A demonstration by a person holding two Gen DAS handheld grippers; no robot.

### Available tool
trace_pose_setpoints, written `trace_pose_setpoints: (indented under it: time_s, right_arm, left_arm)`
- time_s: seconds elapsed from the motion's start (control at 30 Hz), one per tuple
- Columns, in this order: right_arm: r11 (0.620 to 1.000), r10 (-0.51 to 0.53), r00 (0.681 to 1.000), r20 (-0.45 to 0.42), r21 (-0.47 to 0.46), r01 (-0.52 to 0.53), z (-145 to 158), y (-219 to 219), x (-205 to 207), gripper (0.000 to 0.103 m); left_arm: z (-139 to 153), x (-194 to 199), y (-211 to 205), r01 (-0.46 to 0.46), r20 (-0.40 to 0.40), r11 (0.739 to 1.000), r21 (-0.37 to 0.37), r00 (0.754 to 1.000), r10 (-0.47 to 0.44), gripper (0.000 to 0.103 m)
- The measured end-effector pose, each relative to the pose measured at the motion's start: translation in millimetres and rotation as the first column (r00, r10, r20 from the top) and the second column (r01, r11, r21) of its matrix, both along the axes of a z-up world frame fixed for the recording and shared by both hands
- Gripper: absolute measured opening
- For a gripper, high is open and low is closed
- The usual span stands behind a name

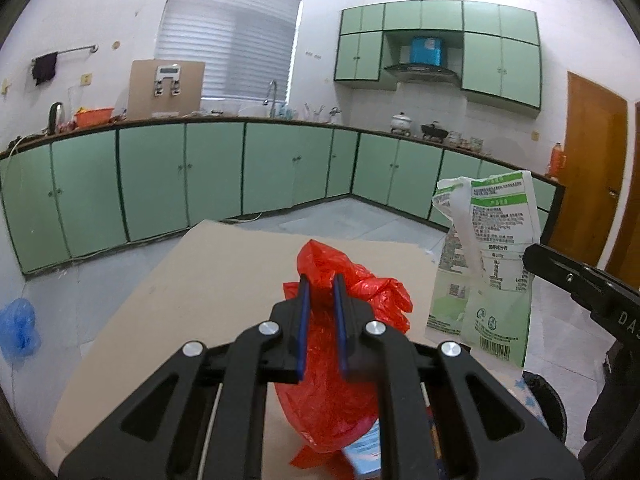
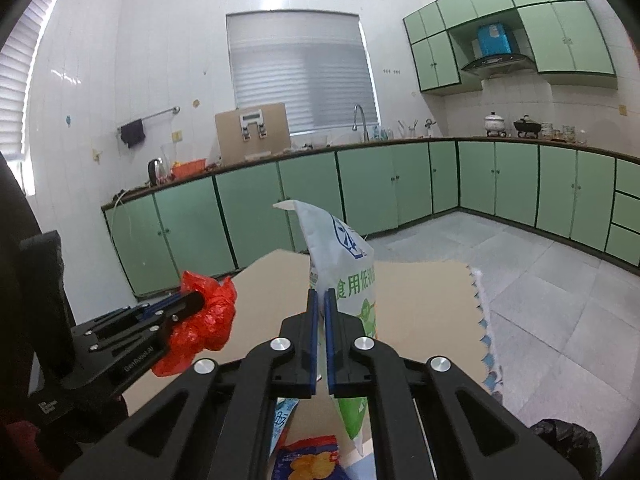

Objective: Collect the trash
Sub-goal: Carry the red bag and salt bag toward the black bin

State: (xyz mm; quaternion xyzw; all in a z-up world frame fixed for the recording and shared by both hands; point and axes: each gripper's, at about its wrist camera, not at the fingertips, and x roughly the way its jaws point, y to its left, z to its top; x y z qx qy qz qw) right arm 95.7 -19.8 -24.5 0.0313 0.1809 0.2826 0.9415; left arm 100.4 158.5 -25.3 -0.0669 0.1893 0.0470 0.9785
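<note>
My left gripper (image 1: pixel 320 282) is shut on a crumpled red plastic bag (image 1: pixel 348 344), which hangs from its blue pads above the cardboard sheet (image 1: pixel 208 272). From the right wrist view the same red bag (image 2: pixel 204 316) bulges around the left gripper (image 2: pixel 198 300) at the left. My right gripper (image 2: pixel 320 296) is shut on a white and green food pouch (image 2: pixel 346 256) that stands up past its fingers. That pouch (image 1: pixel 488 256) hangs at the right in the left wrist view, where the right gripper's fingers (image 1: pixel 560 268) grip its edge. More wrappers (image 2: pixel 312 460) lie below on the sheet.
A black-lined bin (image 2: pixel 568 444) stands at the lower right beside the cardboard. Green cabinets (image 1: pixel 208 176) and a countertop run along the far walls. A blue plastic bag (image 1: pixel 18 328) lies on the tiled floor at the left. A wooden door (image 1: pixel 592 160) is on the right.
</note>
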Motion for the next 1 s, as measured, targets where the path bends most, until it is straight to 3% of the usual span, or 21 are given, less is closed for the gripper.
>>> trace_pose_setpoints:
  time_s: [0.53,0.73,1.0]
  right_arm:
    - [0.989,-0.144,0.989,0.032,0.028,0.143,18,-87,-18,0.003]
    - [0.974,-0.225,0.974,0.026,0.027,0.224,16,-132,-28,0.003]
    - [0.938,-0.346,0.938,-0.016,0.025,0.346,1,-202,-41,0.003]
  left_arm:
    - [15,11,-100,0.185,0.042,0.982,0.02,0.982,-0.186,0.01]
    - [10,20,-149,0.269,0.035,0.963,0.015,0.962,-0.27,0.01]
    - [-11,31,-223,0.397,0.003,0.918,0.002,0.918,-0.397,0.01]
